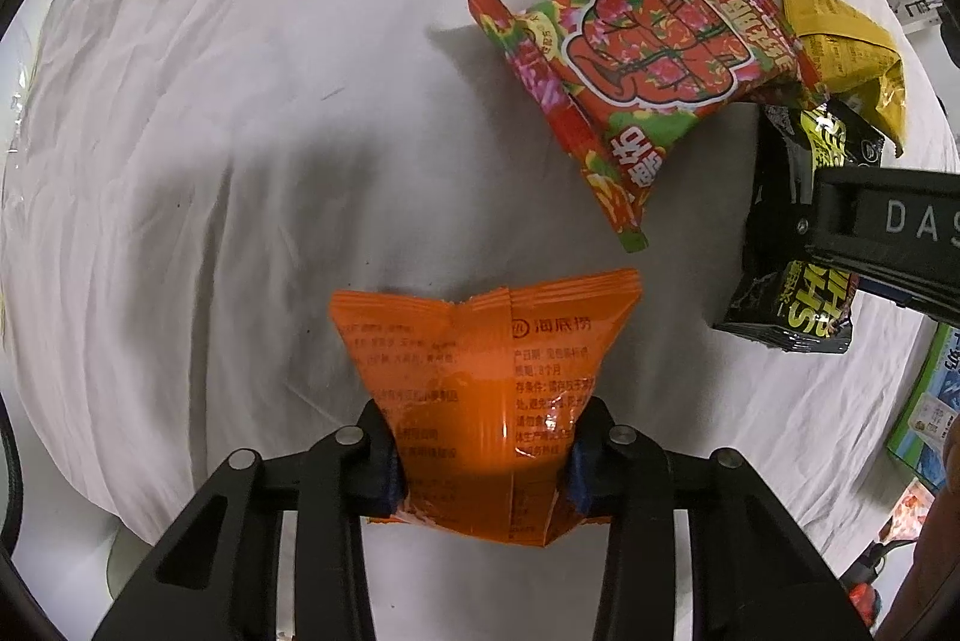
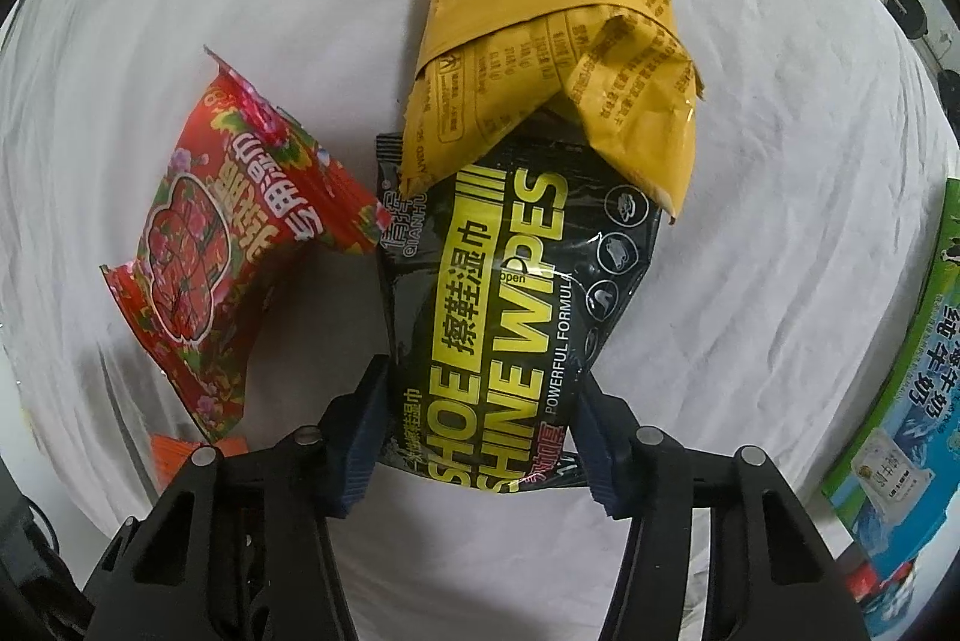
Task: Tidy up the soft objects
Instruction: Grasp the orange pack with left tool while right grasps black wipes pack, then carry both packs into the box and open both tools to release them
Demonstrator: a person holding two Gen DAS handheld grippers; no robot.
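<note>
My left gripper [image 1: 483, 452] is shut on an orange snack packet [image 1: 480, 371] and holds it over the white cloth. My right gripper [image 2: 480, 413] is shut on a black shoe shine wipes pack [image 2: 504, 305]; its upper end lies under a yellow packet [image 2: 558, 59]. In the left wrist view the right gripper [image 1: 798, 215] shows at the right edge, clamped on the black pack [image 1: 786, 305]. A red flowered packet [image 1: 636, 59] lies on the cloth beside the yellow packet [image 1: 840, 41]. It also shows in the right wrist view [image 2: 228, 245], left of the black pack.
A crumpled white cloth [image 1: 210, 131] covers the surface. A green and blue carton [image 2: 906, 389] lies at the right edge, also seen in the left wrist view [image 1: 924, 401]. An orange packet's corner [image 2: 180, 452] shows at lower left in the right wrist view.
</note>
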